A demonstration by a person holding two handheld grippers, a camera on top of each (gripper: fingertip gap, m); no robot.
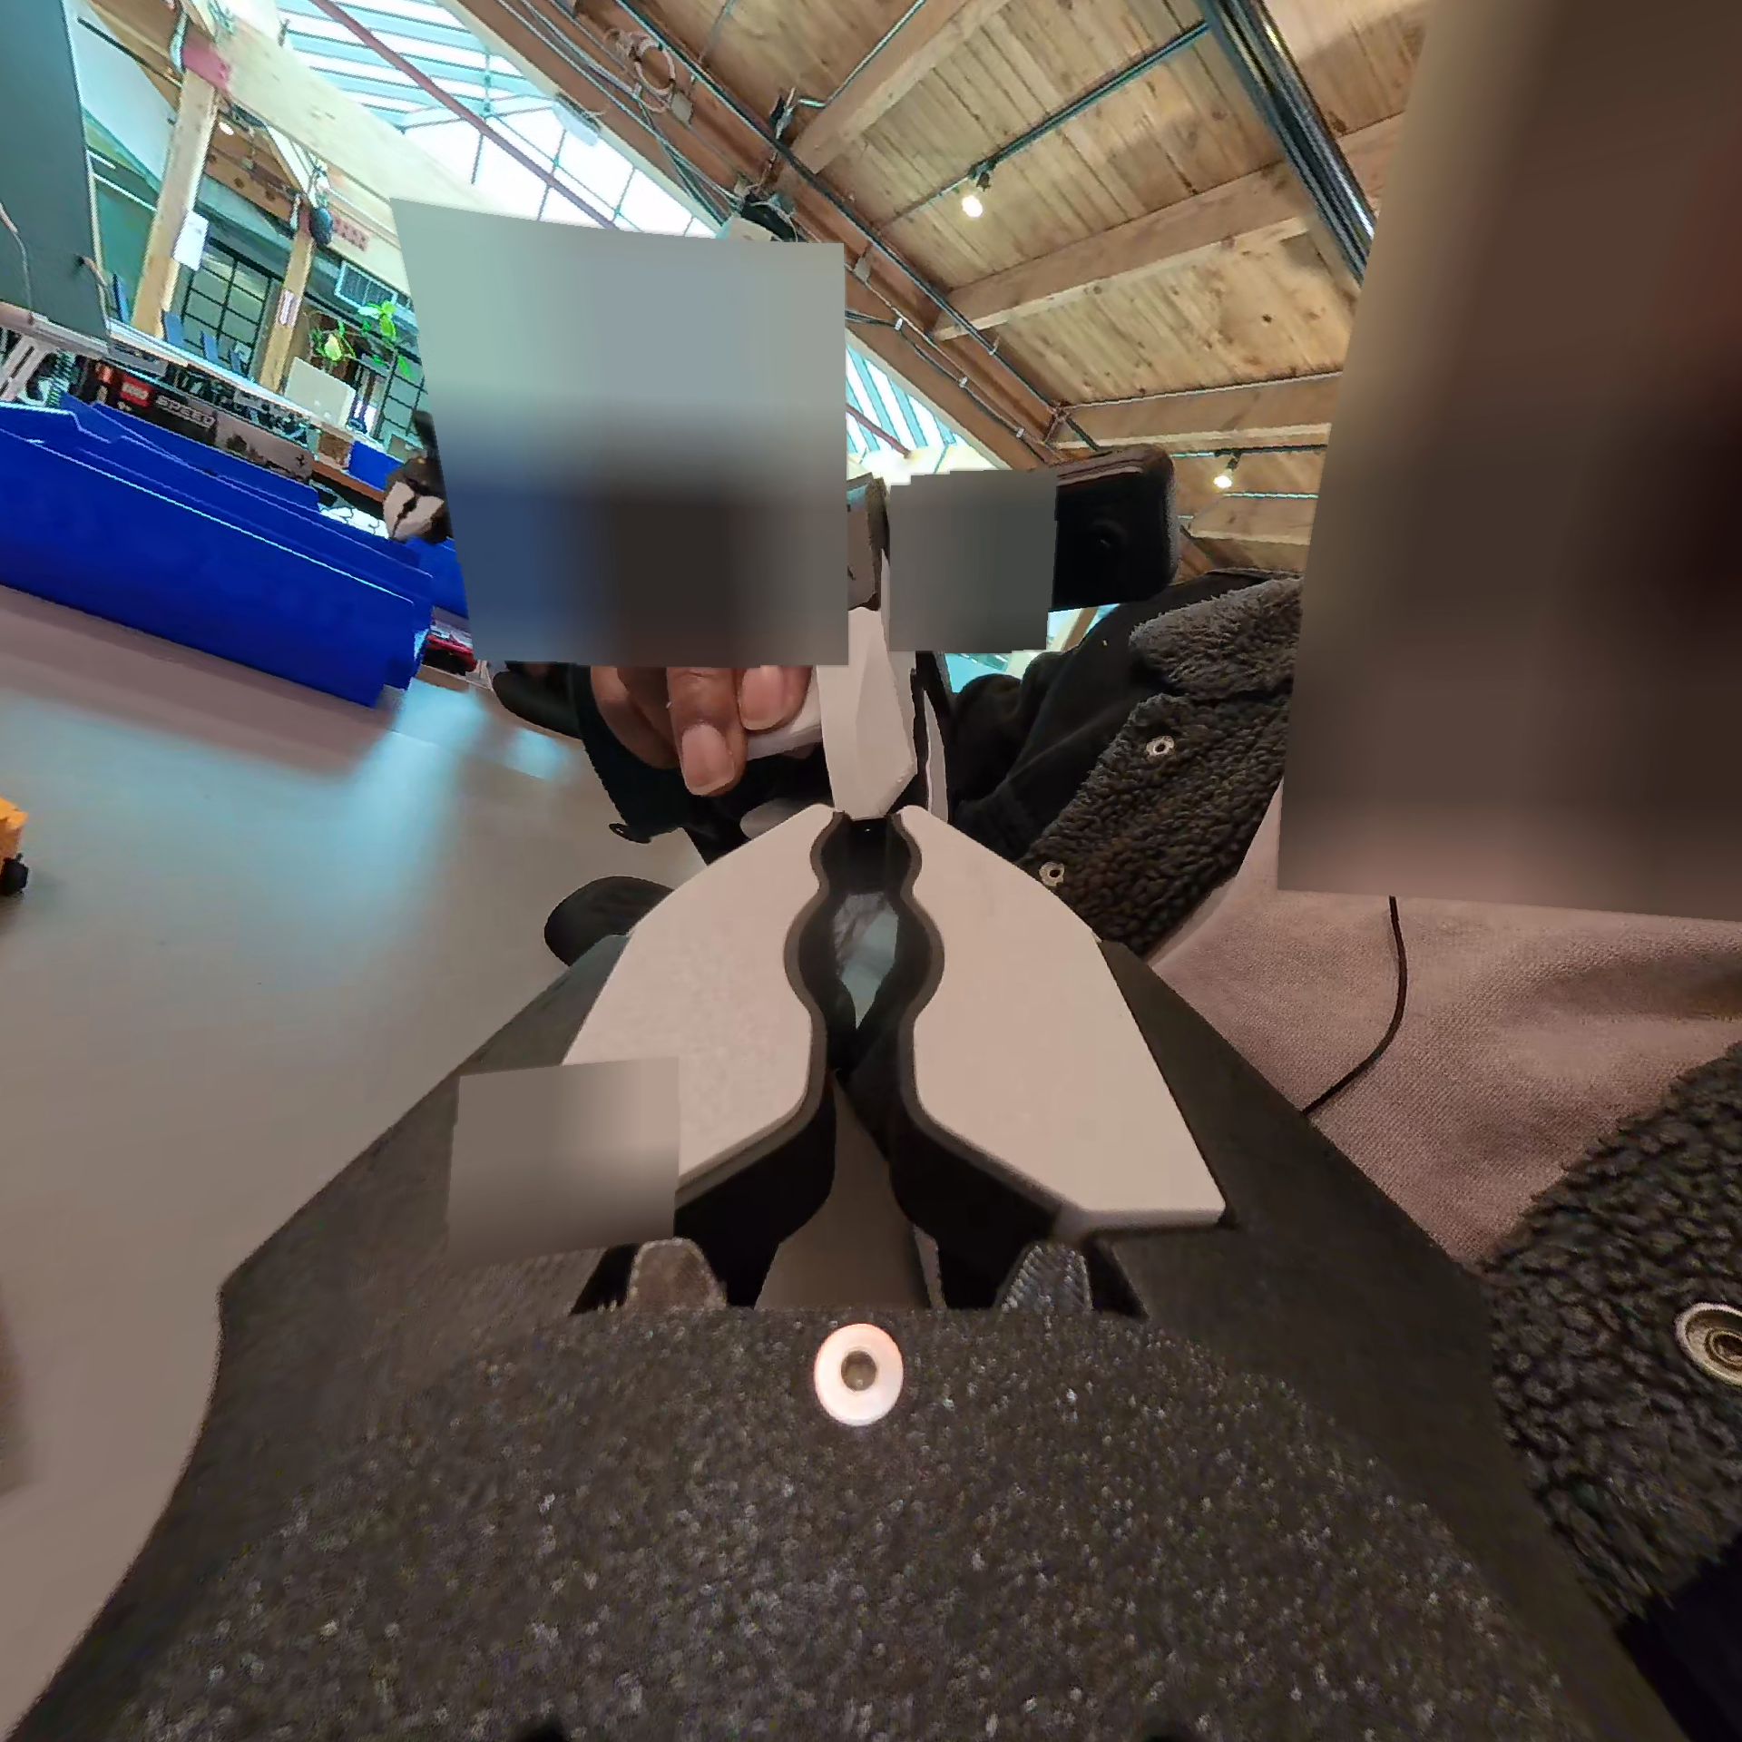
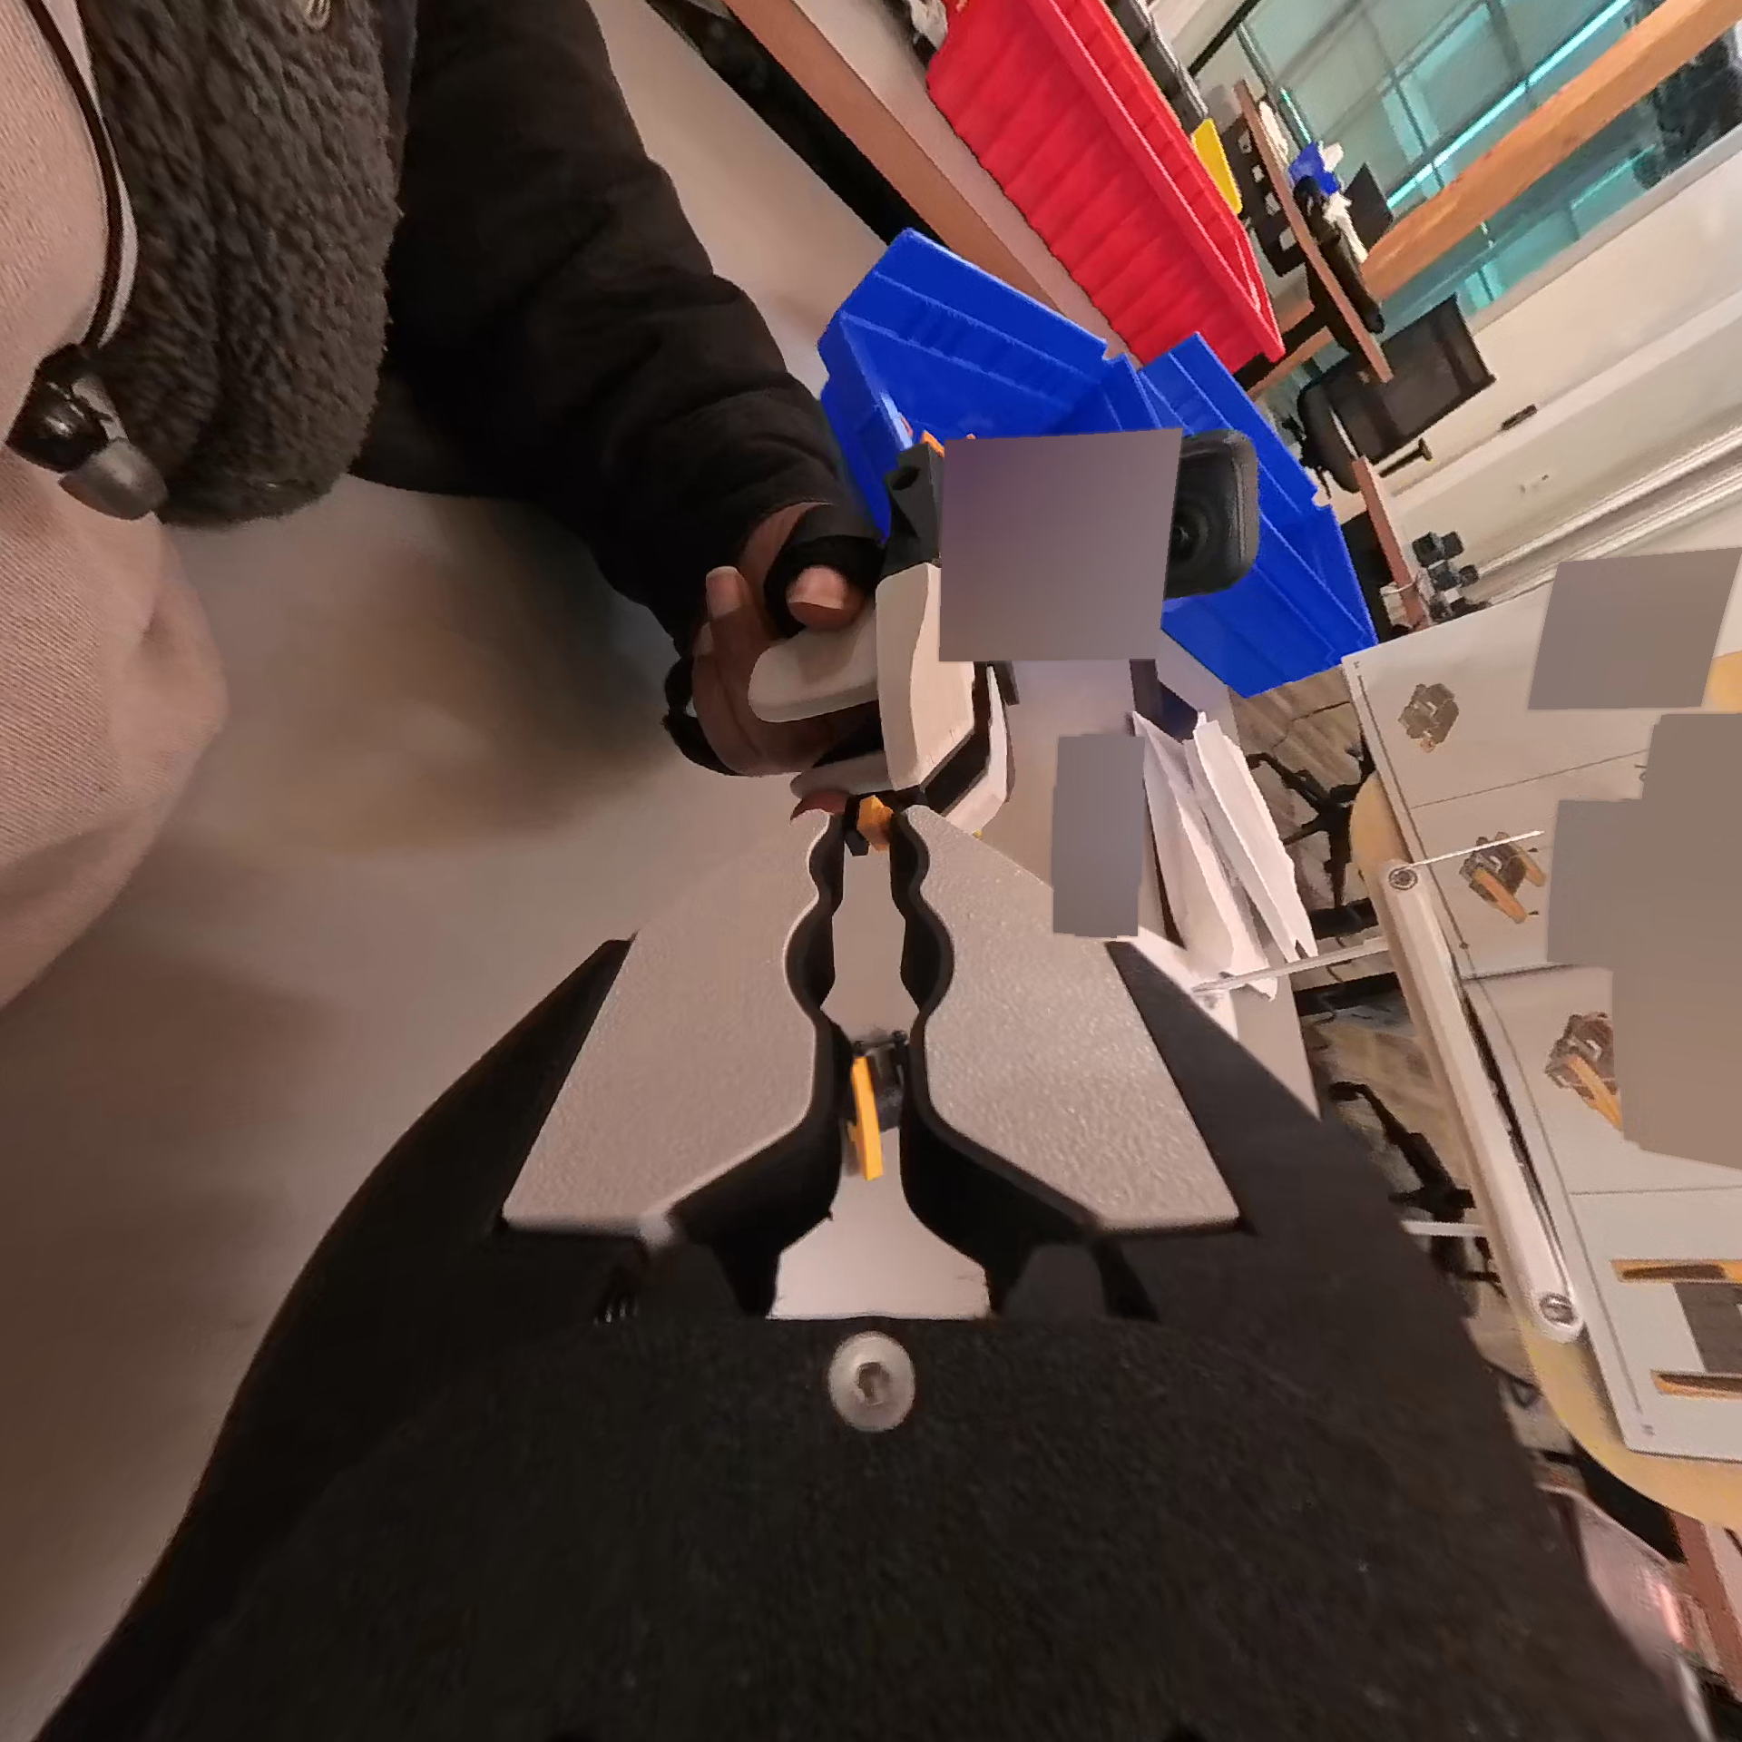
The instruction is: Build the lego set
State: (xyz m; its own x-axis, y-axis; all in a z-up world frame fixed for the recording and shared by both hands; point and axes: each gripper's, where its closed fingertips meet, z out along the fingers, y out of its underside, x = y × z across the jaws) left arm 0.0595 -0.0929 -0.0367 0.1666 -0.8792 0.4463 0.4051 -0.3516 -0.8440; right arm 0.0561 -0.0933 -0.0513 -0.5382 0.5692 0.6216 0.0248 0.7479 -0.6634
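Note:
My right gripper (image 2: 865,831) is shut on a small yellow and black lego piece (image 2: 875,818) at its tips, held above the grey table (image 2: 377,848). A second yellow and black lego part (image 2: 865,1103) shows lower in the gap between its fingers; I cannot tell if it is gripped. My left gripper (image 1: 862,822) faces it tip to tip, jaws nearly together with a small dark piece (image 1: 863,829) at the tips. The left gripper also shows in the right wrist view (image 2: 928,754), and the right gripper's white finger in the left wrist view (image 1: 867,735).
Blue bins (image 1: 188,547) stand on the table, also in the right wrist view (image 2: 1037,377), with a red bin (image 2: 1084,141) beyond. A yellow lego build (image 1: 9,839) sits at the left edge. Instruction sheets (image 2: 1508,943) and white papers (image 2: 1216,848) lie right. The person's fleece jacket (image 1: 1178,801) is close. Both grippers' tips are close together, under 4 cm apart.

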